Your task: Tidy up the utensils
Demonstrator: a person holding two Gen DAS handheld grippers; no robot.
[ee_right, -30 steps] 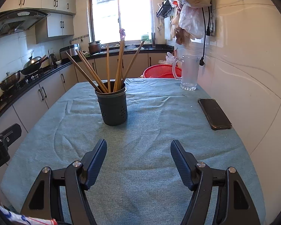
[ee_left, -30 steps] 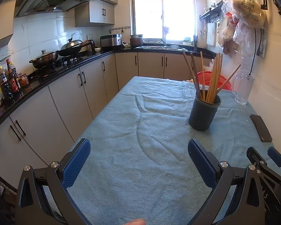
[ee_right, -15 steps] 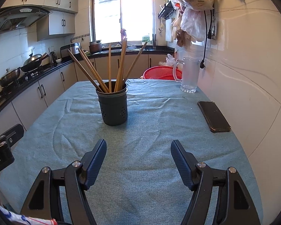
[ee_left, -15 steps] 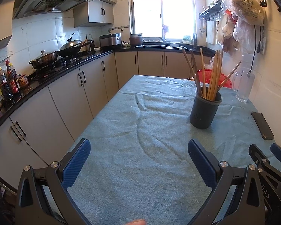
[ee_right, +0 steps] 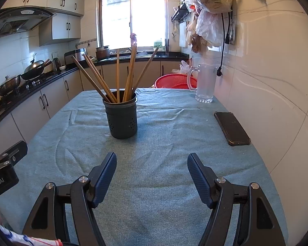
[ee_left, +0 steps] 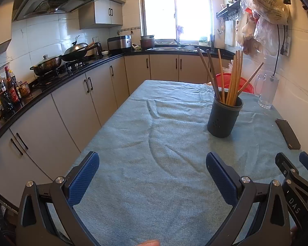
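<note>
Nothing much has shifted since a second ago: both hands hover where they were, and only the view drifts a touch, the chopsticks sitting slightly further right in the left camera than before. Both tools hang over the near end of the table (ee_right: 154, 184), which is draped in a blue-green cloth. On the left gripper (ee_left: 152, 164) the jaws stand wide apart with only bare cloth between the blue pads, and the right gripper (ee_right: 152, 164) is likewise spread wide and holding nothing. Ahead of them, well apart from either pair of fingers, a dark utensil holder (ee_right: 122, 119) stands upright on the cloth, and the wooden chopsticks (ee_right: 129, 73) fan out of its top (a few lean left, one leans right). Near the wall lies a black phone (ee_right: 232, 128), flat on the cloth, and beyond it a clear glass pitcher (ee_right: 205, 84) stands at the table's far corner, with a red basket (ee_right: 174, 81) just behind it.
</note>
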